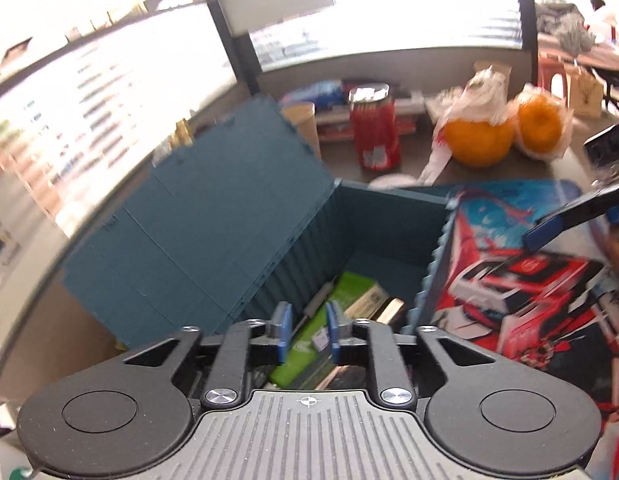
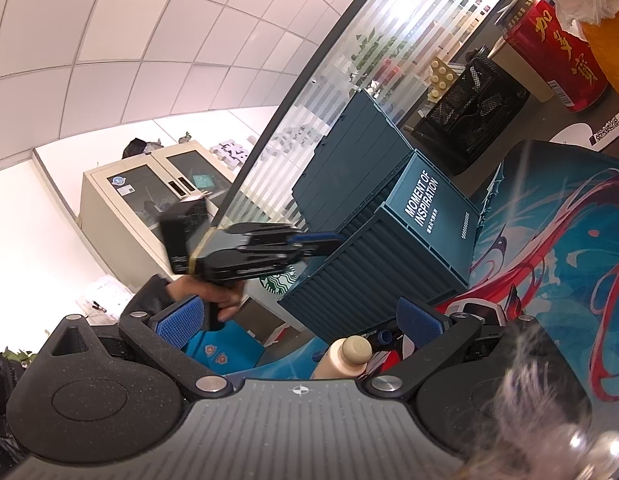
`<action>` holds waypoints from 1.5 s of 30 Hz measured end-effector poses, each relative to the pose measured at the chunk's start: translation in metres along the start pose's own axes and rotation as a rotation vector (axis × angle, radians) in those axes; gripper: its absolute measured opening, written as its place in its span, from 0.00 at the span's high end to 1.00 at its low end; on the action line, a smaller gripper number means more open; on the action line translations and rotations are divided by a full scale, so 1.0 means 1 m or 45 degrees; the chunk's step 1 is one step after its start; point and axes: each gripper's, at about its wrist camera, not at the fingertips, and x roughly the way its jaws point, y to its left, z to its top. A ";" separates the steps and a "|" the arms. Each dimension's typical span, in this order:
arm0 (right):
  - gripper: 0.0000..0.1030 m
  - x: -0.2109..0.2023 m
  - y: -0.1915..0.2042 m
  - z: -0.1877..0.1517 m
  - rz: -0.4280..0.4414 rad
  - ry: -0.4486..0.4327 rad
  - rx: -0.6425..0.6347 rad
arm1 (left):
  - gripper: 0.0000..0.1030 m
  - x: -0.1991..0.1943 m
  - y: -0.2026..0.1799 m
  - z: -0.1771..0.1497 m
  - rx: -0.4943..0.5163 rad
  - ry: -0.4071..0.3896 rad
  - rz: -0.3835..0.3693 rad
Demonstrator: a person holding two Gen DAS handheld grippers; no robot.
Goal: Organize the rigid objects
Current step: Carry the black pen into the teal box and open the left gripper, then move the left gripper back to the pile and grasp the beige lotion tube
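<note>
A dark teal storage box (image 1: 373, 220) stands open with its lid (image 1: 197, 236) tilted back to the left; it also shows in the right wrist view (image 2: 393, 236). Inside lie a green packet (image 1: 309, 344) and other small boxes. My left gripper (image 1: 308, 330) hovers above the box opening, jaws narrowly apart and empty. My right gripper (image 2: 301, 320) is open; a beige bottle (image 2: 345, 356) lies on the mat between its fingers, not clamped. The left gripper shows in the right wrist view (image 2: 269, 250), and a right finger (image 1: 565, 220) shows in the left wrist view.
A printed red and blue desk mat (image 1: 517, 280) lies right of the box. Behind stand a red can (image 1: 375, 128), a paper cup (image 1: 305, 124), two bagged oranges (image 1: 479, 136) and a black mesh holder (image 2: 469, 116). A glass partition runs behind the desk.
</note>
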 end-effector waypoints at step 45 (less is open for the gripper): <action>0.00 0.002 0.001 0.001 -0.074 -0.001 -0.050 | 0.11 0.002 -0.097 -0.098 -0.187 -0.010 0.125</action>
